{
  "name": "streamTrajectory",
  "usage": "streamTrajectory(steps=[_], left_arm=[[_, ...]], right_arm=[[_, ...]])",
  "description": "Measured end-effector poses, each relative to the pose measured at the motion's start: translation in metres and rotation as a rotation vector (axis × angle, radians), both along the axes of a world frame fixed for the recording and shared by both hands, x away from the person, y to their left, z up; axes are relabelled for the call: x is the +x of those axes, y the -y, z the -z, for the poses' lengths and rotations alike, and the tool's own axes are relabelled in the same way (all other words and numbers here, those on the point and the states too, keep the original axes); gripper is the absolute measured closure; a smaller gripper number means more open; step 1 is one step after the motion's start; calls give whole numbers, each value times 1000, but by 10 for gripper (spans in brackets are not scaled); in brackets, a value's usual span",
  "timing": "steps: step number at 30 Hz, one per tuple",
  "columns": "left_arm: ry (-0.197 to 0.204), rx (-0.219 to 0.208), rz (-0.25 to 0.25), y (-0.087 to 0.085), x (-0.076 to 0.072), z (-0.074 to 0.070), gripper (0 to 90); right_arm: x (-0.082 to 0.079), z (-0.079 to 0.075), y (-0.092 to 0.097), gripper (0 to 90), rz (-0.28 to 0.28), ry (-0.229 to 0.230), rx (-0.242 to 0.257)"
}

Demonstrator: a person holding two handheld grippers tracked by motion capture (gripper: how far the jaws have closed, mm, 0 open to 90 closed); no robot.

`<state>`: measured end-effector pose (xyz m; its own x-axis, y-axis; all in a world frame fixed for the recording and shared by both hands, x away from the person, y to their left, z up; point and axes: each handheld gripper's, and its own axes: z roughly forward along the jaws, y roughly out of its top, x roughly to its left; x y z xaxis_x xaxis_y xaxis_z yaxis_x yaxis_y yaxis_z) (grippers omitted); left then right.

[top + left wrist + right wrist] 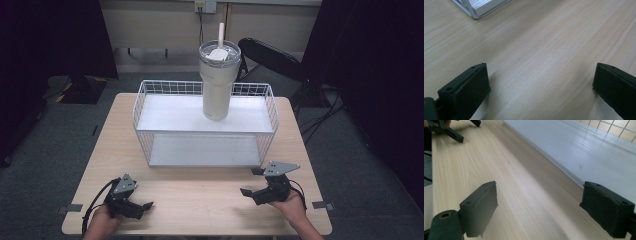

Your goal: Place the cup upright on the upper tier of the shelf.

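High view shows the two-tier wire shelf standing in the middle of the pale wooden desk, white and open at the front, with a cream tumbler upright on its upper board toward the right of centre, a straw rising from its lid. Nearest the hands is the shelf's lower board, whose front edge faces the person. The right tongs sit just in front of the shelf's front right corner, jaws spread wide and holding nothing; in the right gripper view the shelf's white lower board lies just beyond the far jaw, with bare desk between the two jaws. The left tongs rest low near the desk's front left corner, well apart from the shelf, jaws likewise parted over bare wood; the left gripper view catches a corner of the shelf at the top edge. A dark folding chair stands behind the desk
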<state>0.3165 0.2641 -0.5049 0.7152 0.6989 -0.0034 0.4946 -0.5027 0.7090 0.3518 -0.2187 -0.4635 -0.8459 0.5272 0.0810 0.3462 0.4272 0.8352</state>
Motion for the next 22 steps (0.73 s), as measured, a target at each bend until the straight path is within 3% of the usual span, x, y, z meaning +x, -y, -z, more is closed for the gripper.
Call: streamTrajectory(steps=[9,20,22], left_arm=[[0,0,0,0,0,0,0],[0,0,0,0,0,0,0],[-2,-2,-1,0,0,0,0]], right_arm=[[-1,20,1,127,1,-13,-85],[0,33,3,127,4,-28,-151],[0,36,3,127,10,-26,-183]])
